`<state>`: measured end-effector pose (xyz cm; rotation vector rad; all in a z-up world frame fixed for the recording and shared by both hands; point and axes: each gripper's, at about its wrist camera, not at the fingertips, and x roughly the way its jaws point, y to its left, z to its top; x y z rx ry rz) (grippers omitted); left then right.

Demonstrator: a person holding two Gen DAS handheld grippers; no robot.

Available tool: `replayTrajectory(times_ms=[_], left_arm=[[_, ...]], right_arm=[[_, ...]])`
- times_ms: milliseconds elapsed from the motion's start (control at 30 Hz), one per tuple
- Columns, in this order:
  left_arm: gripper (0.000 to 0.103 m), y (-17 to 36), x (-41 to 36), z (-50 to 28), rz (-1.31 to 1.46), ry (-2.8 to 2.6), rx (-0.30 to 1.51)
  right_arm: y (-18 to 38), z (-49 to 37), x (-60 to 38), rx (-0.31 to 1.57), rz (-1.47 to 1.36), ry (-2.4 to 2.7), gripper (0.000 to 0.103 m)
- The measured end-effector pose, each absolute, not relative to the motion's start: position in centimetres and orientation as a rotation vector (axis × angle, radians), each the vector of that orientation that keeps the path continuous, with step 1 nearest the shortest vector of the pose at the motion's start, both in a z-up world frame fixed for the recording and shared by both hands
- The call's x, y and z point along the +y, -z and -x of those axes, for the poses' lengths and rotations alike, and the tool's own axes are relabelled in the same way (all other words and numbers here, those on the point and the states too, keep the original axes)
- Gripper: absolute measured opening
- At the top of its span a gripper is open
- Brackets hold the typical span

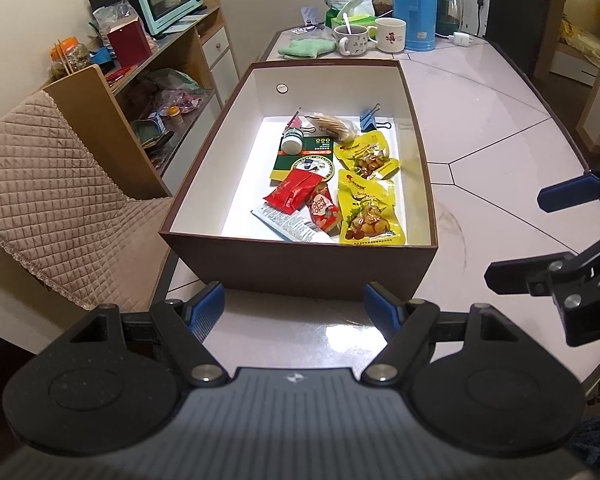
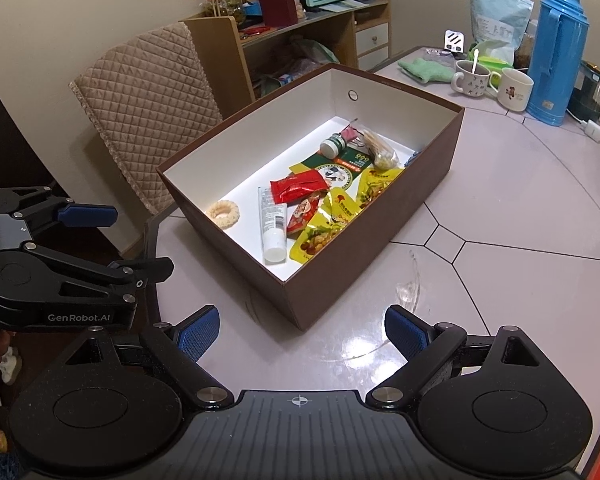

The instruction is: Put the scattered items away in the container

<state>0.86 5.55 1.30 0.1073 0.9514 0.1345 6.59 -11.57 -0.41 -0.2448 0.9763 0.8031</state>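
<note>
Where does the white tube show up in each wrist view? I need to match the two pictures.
Left wrist view: the white tube lies near the box's near wall, mostly under the red packet.
Right wrist view: the tube lies in full view, cap toward the box's near corner.
Shared landmark: the round hole in the box's far wall.

pale table (image 1: pixel 500 184) bears brown box (image 1: pixel 300 268), mugs (image 1: pixel 390 34), blue flask (image 1: pixel 414 4)
</note>
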Motion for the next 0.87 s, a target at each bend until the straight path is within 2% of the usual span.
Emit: replayTrajectory(times_ms=[867], left_arm=[[0.074, -1.4, 5.1, 1.4, -0.040, -0.327, 0.915]], right_arm=[[1.6, -7.4, -11.4, 0.982, 0.312, -0.955, 0.092]])
